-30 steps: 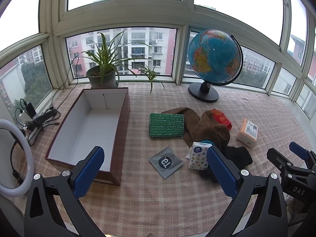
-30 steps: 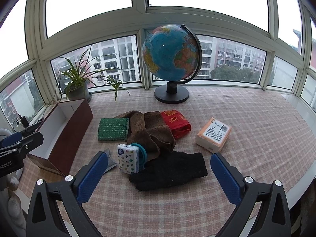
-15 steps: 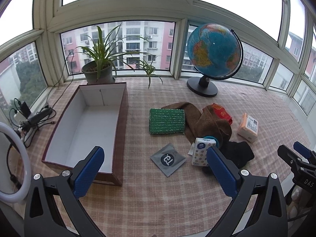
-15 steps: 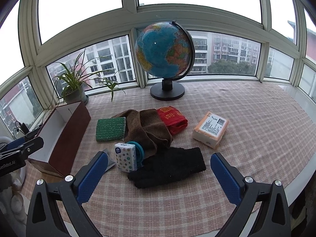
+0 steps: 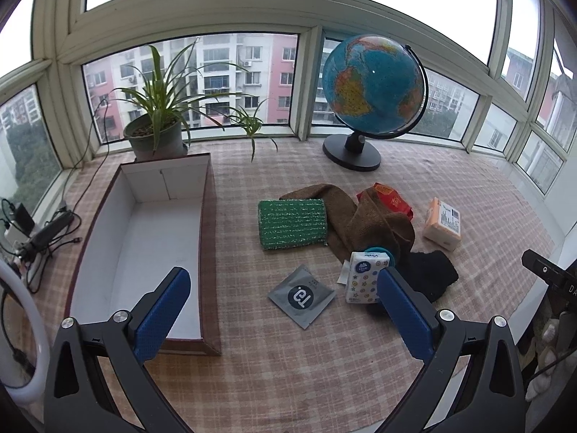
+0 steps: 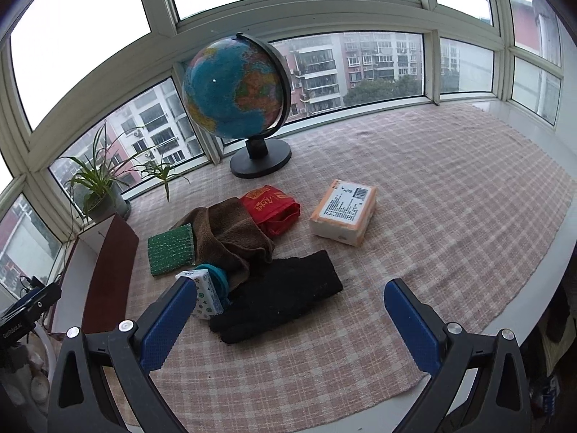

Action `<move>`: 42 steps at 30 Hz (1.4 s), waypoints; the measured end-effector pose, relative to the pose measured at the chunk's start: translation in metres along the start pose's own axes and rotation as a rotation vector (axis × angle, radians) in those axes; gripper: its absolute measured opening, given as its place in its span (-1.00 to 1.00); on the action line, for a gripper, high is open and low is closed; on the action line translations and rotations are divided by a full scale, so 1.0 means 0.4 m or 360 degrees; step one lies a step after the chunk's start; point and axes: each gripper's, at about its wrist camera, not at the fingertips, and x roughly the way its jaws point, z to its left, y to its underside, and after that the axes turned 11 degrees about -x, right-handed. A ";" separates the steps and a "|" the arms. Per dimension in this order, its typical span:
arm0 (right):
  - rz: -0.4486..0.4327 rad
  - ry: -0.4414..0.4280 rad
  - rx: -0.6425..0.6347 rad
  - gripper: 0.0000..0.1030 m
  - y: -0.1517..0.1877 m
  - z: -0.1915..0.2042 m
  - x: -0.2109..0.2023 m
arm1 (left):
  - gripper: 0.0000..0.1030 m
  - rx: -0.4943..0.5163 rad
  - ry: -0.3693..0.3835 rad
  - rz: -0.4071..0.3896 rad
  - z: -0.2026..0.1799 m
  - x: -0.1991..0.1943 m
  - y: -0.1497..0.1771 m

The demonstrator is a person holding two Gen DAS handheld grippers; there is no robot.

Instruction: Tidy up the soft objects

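Note:
An open brown box with a white inside stands at the left; it shows too in the right wrist view. Beside it lie a green scrub pad, a brown towel, a red cloth, a black glove, a small tissue pack, a grey sachet and an orange-white pack. My left gripper is open and empty above the sachet. My right gripper is open and empty over the black glove.
A globe and a potted plant stand by the windows at the back. Cables and a power strip lie at the far left, with a white ring light. The checked cloth's curved edge is at right.
Both grippers have risen and moved forward. The right gripper has tilted and swung to the right, so the objects have shifted left in its view. Nothing on the cloth has moved.

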 end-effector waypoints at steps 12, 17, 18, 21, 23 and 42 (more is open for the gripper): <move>0.0080 -0.0155 -0.0191 0.99 -0.070 -0.050 0.106 | 0.99 0.0011 -0.0016 0.0040 -0.112 0.088 -0.055; 0.0121 -0.0286 -0.0312 0.98 -0.111 -0.058 0.185 | 0.99 0.0034 -0.0069 0.0118 -0.178 0.169 -0.076; 0.0132 -0.0308 -0.0334 0.98 -0.115 -0.057 0.200 | 0.99 0.0036 -0.0072 0.0147 -0.190 0.188 -0.079; 0.0172 -0.0367 -0.0382 0.98 -0.129 -0.058 0.250 | 0.99 0.0045 -0.0088 0.0211 -0.225 0.242 -0.096; 0.0195 -0.0420 -0.0402 0.96 -0.133 -0.058 0.278 | 0.98 0.0056 -0.0085 0.0258 -0.247 0.276 -0.110; 0.0369 -0.0730 -0.0516 0.77 -0.136 -0.009 0.473 | 0.98 -0.0083 -0.0059 0.0778 -0.303 0.571 -0.133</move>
